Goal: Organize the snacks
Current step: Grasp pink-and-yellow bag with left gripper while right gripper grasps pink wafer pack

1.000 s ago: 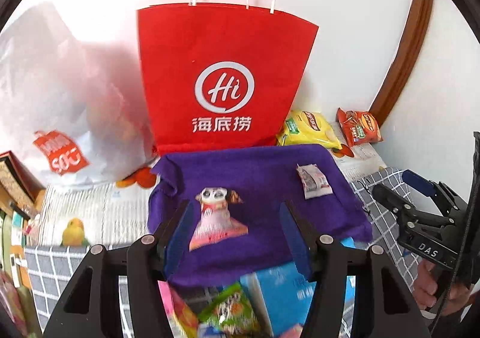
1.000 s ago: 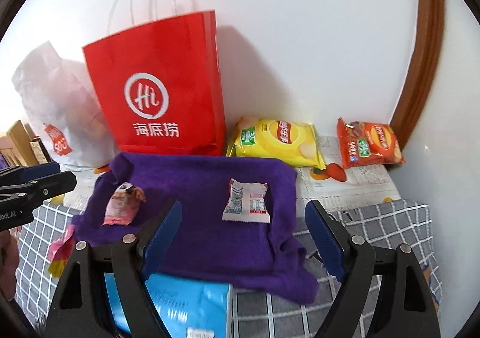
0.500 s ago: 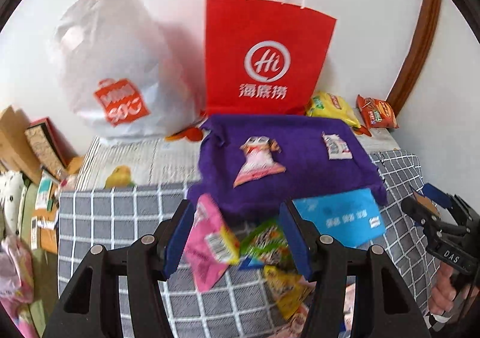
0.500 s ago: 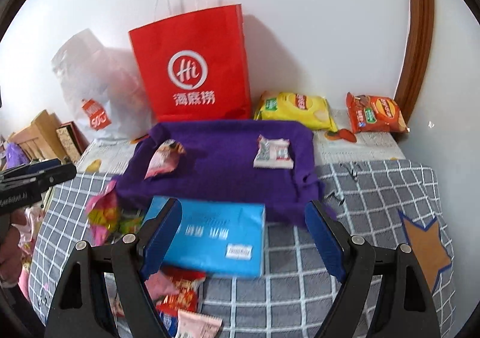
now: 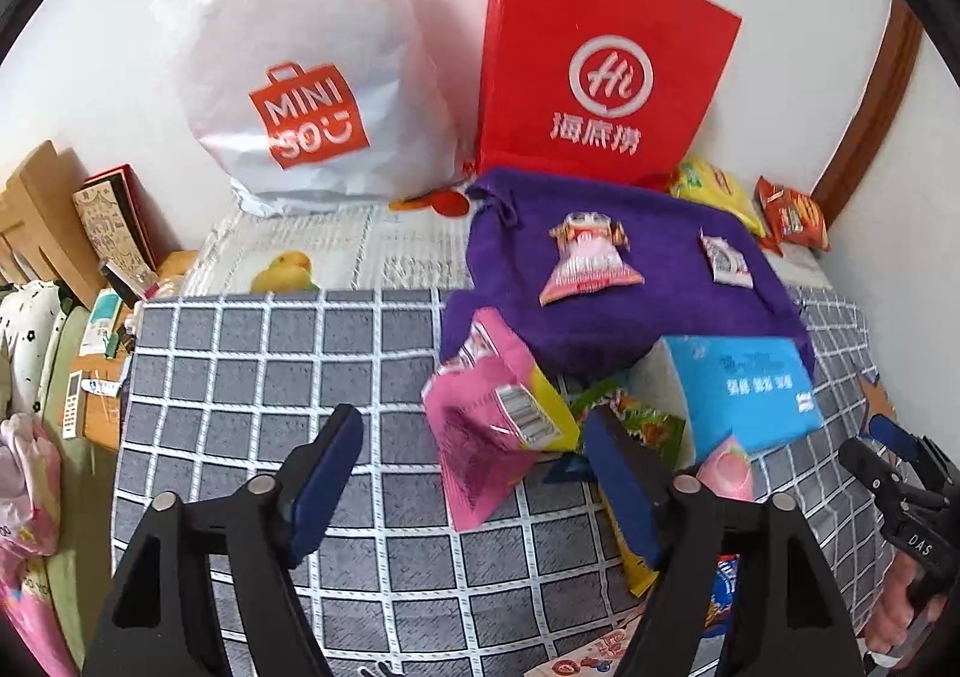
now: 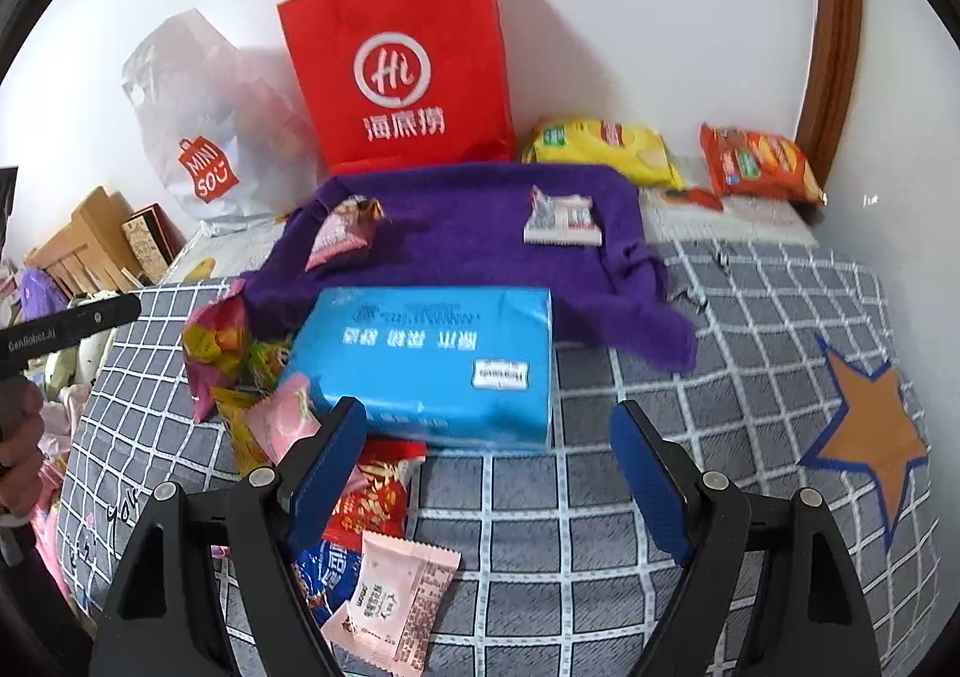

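Left gripper [image 5: 474,473]: black angular arms, blue pads on fingers [image 5: 327,473], silver round screws at pivots. Right gripper [image 6: 489,473]: same build; side carries white lettering "DAS". Left unit's side reads "GenRobot.AI".

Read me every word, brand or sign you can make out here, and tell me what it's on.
"MINI SO": white plastic bag.
"Hi" above "海底捞": red paper bag.
"DAS": right gripper.
"GenRobot.AI": left gripper's body.
Blue packet: white print, too blurred.
Yellow chip bag, orange chip bag, loose snack packets: too small or blurred.
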Demonstrator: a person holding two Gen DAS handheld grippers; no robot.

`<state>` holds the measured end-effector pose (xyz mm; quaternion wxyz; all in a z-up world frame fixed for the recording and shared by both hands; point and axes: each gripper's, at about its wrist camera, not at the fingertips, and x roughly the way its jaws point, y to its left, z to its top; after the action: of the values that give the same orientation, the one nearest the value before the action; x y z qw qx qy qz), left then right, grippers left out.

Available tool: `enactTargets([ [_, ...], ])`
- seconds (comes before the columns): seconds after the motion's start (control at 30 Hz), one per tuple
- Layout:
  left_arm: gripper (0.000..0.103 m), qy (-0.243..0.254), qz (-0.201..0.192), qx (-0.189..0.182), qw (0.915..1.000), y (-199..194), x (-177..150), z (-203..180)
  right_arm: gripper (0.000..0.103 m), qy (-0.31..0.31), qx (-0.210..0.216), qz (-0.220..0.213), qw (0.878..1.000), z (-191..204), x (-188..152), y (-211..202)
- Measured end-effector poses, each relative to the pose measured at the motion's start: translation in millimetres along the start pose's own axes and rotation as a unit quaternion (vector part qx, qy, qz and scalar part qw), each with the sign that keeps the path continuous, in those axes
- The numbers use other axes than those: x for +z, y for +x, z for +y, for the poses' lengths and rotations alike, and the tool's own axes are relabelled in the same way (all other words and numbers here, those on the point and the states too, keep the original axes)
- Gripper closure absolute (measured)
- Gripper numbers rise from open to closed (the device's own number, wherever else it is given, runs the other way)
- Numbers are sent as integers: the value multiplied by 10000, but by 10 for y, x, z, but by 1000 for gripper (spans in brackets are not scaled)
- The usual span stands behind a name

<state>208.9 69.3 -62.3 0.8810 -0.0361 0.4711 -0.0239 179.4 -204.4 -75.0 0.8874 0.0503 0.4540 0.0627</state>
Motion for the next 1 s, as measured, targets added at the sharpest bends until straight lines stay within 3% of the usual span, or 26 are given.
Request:
enactTargets([
  [0.2,26,179,185,-119,9996,265,-36,-145,20,75,-33,175,9998,-59,-107,142],
  [0.43,26,143,382,123,9991,617,17,-160,20,-6,-244,354,9991,-106,-220,303],
  [0.7,27,-26,631,110,9979,918,10,-121,21,-63,-44,462,9989,-93,-252,444],
  [0.77,30,3,582,26,9983,900,13,-119,21,-111,25,432,9990,-67,-245,439],
  [0.83,40,-21,576,-59,9983,873,12,-110,21,-145,62,401,9991,-46,-240,424],
  [1.0,44,-78,477,-146,9987,690,-15,-91,21,-118,115,399,9991,-33,-278,370],
])
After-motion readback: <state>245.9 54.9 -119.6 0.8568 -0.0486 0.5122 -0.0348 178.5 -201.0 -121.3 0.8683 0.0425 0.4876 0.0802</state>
